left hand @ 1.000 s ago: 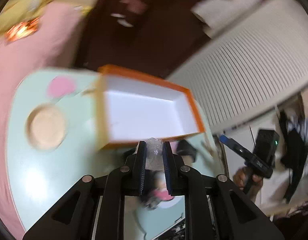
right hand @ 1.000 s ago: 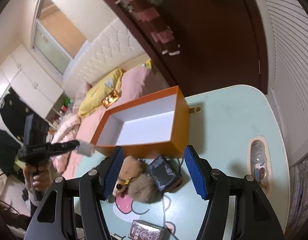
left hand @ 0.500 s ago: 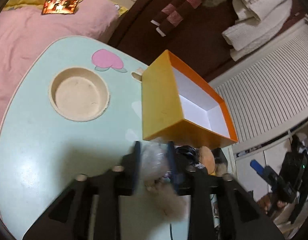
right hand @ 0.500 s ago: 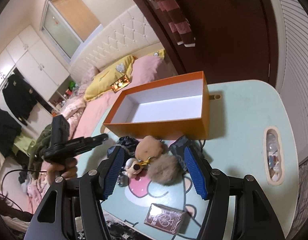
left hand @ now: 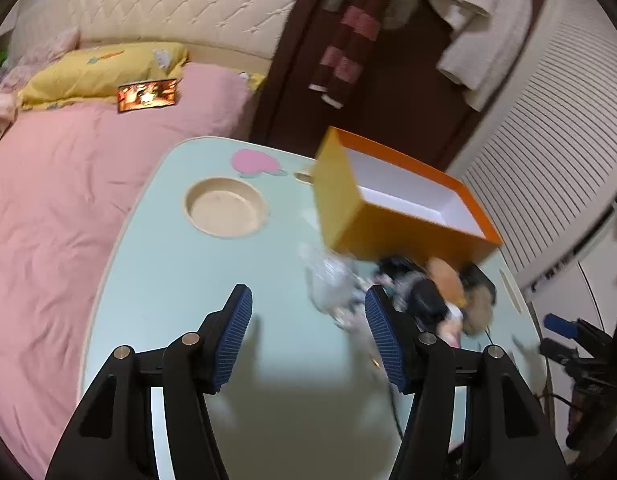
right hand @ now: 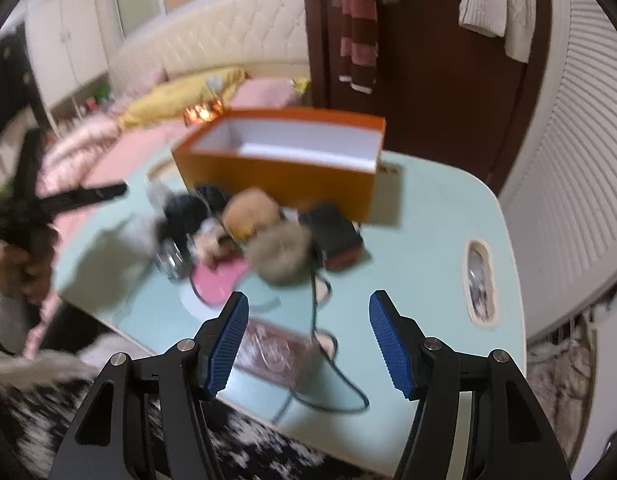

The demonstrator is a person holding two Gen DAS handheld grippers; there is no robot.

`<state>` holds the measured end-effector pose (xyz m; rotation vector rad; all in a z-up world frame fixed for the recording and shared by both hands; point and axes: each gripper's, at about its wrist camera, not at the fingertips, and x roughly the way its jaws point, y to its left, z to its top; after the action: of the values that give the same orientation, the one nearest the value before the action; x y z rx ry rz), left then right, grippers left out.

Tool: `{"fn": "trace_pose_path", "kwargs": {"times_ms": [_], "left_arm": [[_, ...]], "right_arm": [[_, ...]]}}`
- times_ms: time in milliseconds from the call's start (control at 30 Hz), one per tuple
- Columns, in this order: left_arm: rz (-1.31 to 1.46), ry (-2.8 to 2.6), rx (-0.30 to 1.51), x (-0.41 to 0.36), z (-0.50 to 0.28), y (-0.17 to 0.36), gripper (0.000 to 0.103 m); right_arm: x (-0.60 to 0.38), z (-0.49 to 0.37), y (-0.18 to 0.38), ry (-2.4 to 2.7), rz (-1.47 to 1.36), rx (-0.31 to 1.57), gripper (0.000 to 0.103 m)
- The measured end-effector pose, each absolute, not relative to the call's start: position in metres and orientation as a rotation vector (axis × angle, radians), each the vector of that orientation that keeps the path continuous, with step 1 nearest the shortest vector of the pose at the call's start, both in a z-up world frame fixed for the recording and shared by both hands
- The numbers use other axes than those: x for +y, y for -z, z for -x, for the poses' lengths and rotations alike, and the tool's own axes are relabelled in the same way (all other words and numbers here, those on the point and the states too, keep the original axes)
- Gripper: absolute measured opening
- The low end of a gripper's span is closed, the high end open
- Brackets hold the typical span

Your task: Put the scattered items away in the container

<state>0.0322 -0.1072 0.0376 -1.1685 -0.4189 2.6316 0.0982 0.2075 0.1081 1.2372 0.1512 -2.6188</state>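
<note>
Both tongs open, nothing gripped.
L tongs (left hand: 308, 340) fill lower centre of own view, blue pads apart, jaws just been opening, nothing betw them. R tongs (right hand: 308, 344) lower centre of own view, pads wide apart, angled down. L hand (right hand: 12, 264) blurred at left edge of R view, gripping its black handle.
</note>
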Motion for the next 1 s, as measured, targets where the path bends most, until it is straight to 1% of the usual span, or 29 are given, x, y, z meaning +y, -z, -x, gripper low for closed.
{"fn": "trace_pose_path", "kwargs": {"times_ms": [167, 233, 267, 367, 467, 600, 733, 800, 900, 1000], "left_arm": [[1.175, -2.557, -0.347, -0.075, -0.046, -0.03, 0.06], [1.199, -2.519, -0.334, -0.064, -0.047, -0.023, 0.06], [1.21, -2.51, -0.329, -0.06, -0.047, -0.021, 0.06], [1.217, -2.504, -0.318, -0.051, -0.049, -0.017, 0.06], [1.224, -2.494, -0.345, -0.048, -0.046, -0.012, 0.06], [1.225, -2.493, -0.345, -0.044, -0.047, -0.01, 0.06], [1.181, -2.511, -0.307, -0.044, -0.053, -0.019, 0.06], [1.158, -2.512, -0.295, -0.047, -0.049, -0.033, 0.06], [1.164, -2.478, -0.269, -0.043, -0.023, -0.069, 0.06], [1.242, -2.513, -0.197, -0.026, 0.019, -0.102, 0.06]], "right_arm": [[0.198, -0.116, -0.089, 2.59, -1.266, 0.217, 0.062], [0.195, -0.113, -0.081, 2.562, -1.284, 0.217, 0.056], [0.193, -0.109, -0.078, 2.553, -1.292, 0.216, 0.048], [0.193, -0.096, -0.076, 2.552, -1.272, 0.157, 0.041], [0.187, -0.08, -0.078, 2.567, -1.241, 0.163, 0.028], [0.18, -0.062, -0.078, 2.572, -1.21, 0.143, 0.028], [0.189, -0.064, -0.092, 2.548, -1.168, 0.04, 0.03], [0.196, -0.062, -0.106, 2.533, -1.148, -0.015, 0.036], [0.201, -0.033, -0.132, 2.54, -1.158, -0.081, 0.036], [0.197, 0.013, -0.149, 2.618, -1.256, -0.066, 0.036]]}}
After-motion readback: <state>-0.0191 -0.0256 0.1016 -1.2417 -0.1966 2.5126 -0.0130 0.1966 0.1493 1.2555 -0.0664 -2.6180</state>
